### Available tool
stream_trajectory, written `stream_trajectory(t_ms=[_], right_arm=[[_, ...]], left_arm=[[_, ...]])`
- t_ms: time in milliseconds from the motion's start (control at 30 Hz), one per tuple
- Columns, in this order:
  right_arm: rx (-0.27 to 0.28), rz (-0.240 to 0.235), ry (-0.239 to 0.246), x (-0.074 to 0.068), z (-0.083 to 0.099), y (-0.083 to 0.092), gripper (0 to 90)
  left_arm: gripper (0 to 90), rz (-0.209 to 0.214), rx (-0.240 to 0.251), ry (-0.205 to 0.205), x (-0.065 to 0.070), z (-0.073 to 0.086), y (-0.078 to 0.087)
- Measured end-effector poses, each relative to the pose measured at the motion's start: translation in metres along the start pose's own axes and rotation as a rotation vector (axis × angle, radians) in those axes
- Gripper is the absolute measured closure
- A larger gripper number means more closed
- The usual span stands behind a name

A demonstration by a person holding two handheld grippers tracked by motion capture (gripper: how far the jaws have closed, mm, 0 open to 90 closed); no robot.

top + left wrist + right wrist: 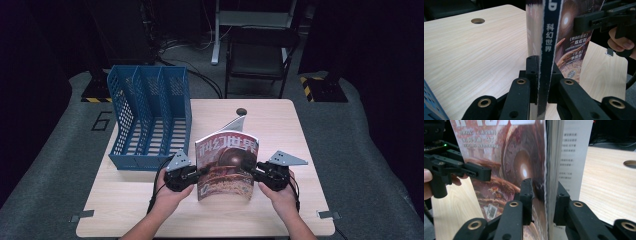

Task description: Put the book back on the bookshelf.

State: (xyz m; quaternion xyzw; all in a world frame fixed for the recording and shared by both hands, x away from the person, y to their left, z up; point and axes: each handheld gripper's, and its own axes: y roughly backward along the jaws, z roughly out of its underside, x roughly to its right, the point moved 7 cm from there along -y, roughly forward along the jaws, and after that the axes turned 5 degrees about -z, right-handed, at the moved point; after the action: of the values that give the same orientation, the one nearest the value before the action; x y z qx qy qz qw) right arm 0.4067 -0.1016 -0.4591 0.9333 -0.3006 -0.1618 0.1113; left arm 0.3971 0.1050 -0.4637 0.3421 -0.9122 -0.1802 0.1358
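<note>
A magazine (227, 160) with a reddish-brown cover stands upright on the wooden table (282, 125), tilted slightly, with one back page fanned out behind it. My left gripper (202, 171) is shut on its dark spine edge (547, 37), low down, with a jaw on each side (542, 62). My right gripper (251, 171) is shut on the opposite, open page edge (550, 157), its jaws (544, 186) pressing cover and pages. The right gripper (599, 20) appears at the far edge in the left gripper view. The left gripper (474, 172) appears beyond the cover in the right gripper view.
A blue three-slot file rack (150, 120) stands at the table's left rear, close to my left hand. A round cable hole (241, 111) sits near the far edge. A dark folding chair (260, 55) stands beyond the table.
</note>
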Motion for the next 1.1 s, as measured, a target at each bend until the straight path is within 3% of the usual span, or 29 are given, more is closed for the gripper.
stream_trajectory(t_ms=[367, 600, 867, 1100], right_arm=[[-0.233, -0.029, -0.059, 0.012, 0.046, -0.013, 68.5], [-0.277, -0.047, -0.082, 0.015, 0.058, -0.017, 67.9], [-0.384, -0.049, -0.096, 0.022, 0.076, -0.02, 68.7], [-0.379, -0.052, -0.135, 0.023, 0.077, -0.021, 77.2]], left_arm=[[84.0, 0.016, 0.002, -0.008, 0.002, 0.001, 0.002], [84.0, 0.018, 0.003, -0.009, 0.002, 0.002, 0.003], [84.0, 0.019, -0.003, -0.004, 0.003, 0.002, 0.004], [84.0, 0.021, -0.011, 0.006, 0.004, 0.003, 0.005]])
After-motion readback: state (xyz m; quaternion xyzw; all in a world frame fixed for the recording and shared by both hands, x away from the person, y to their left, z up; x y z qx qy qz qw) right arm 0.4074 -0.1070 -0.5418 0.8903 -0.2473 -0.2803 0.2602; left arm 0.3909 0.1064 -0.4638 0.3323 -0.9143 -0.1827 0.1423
